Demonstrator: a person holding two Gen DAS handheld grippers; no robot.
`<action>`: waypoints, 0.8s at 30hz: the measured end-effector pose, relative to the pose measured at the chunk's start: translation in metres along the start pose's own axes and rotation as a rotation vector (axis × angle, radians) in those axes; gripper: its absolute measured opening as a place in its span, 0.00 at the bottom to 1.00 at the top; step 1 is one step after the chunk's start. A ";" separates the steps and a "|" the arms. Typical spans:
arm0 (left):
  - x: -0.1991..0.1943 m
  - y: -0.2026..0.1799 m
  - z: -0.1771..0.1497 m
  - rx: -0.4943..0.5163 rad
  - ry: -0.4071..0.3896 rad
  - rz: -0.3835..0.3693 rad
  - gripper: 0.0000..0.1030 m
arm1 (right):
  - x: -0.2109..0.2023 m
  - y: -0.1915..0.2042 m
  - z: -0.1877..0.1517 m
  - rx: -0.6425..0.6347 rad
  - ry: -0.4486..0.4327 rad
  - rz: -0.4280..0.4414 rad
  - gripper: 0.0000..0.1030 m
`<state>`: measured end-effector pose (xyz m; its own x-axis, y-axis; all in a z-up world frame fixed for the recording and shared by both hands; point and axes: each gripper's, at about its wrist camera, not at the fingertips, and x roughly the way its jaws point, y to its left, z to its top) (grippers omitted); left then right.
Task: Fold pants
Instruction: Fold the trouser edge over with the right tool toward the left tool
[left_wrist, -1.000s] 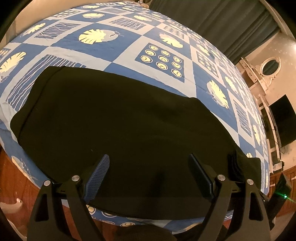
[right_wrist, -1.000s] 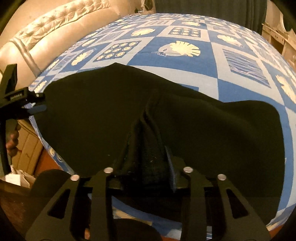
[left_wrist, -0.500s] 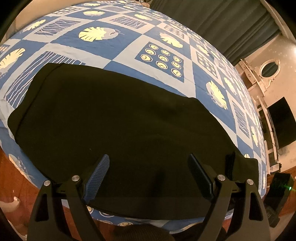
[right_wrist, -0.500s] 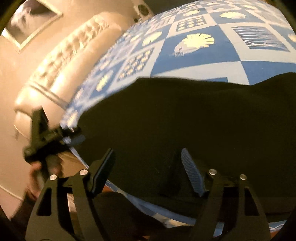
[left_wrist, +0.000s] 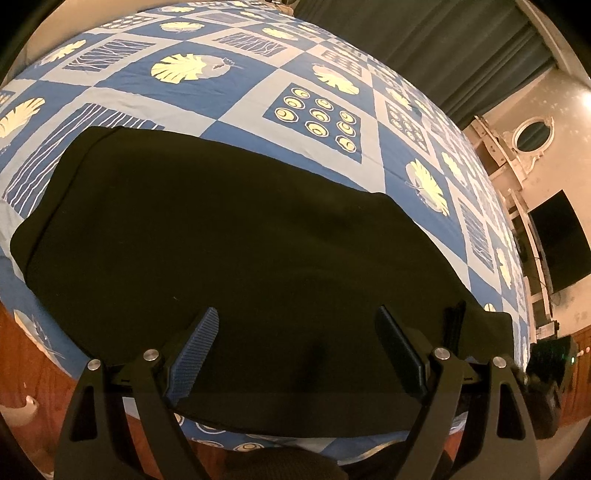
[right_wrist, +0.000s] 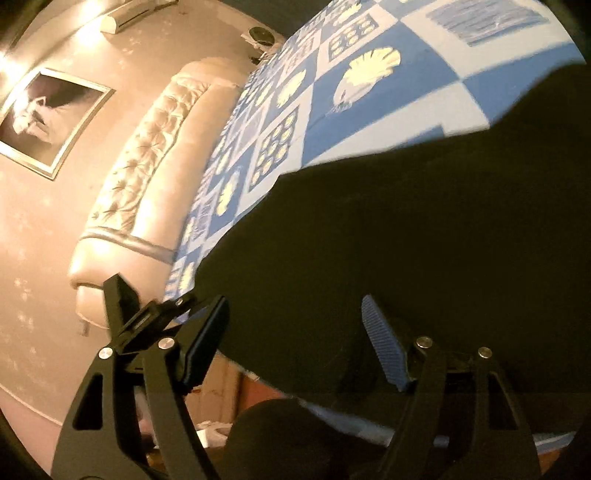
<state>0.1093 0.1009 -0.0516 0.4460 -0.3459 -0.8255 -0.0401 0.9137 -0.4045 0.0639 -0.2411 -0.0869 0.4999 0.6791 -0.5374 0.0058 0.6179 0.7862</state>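
1. Since a second ago, your right tool has let go of the bunched fabric it was pinching and swung toward the headboard side; your left tool has hardly moved.
2. On the left, your left tool hangs wide open over the near hem of the black pants, gripping nothing.
3. Across the middle, the pants lie spread flat on the blue patterned bed, with the near edge hanging close to the bed's edge and a thicker ridge of cloth at the right end.
4. On the right, your right tool also stands wide open and empty, its fingers over the pants' near left part, with the other tool visible just beyond its left finger.
5. You look to be between folds: one lay-down seems finished and nothing is gripped.
6. Next, you probably need to choose two points on one edge, close both tools on the cloth, and carry that edge over evenly.
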 end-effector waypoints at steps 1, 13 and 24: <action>0.000 0.000 0.000 0.002 0.000 0.002 0.83 | 0.000 0.001 -0.004 -0.012 0.005 -0.007 0.72; -0.007 0.017 0.006 0.018 -0.028 0.094 0.83 | -0.013 0.011 -0.027 -0.082 -0.010 -0.009 0.73; -0.019 0.055 0.013 -0.049 -0.040 0.105 0.83 | -0.109 -0.033 0.006 0.048 -0.228 0.006 0.74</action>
<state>0.1104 0.1607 -0.0529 0.4728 -0.2393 -0.8480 -0.1314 0.9325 -0.3364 0.0144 -0.3377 -0.0522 0.6830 0.5722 -0.4540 0.0405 0.5910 0.8057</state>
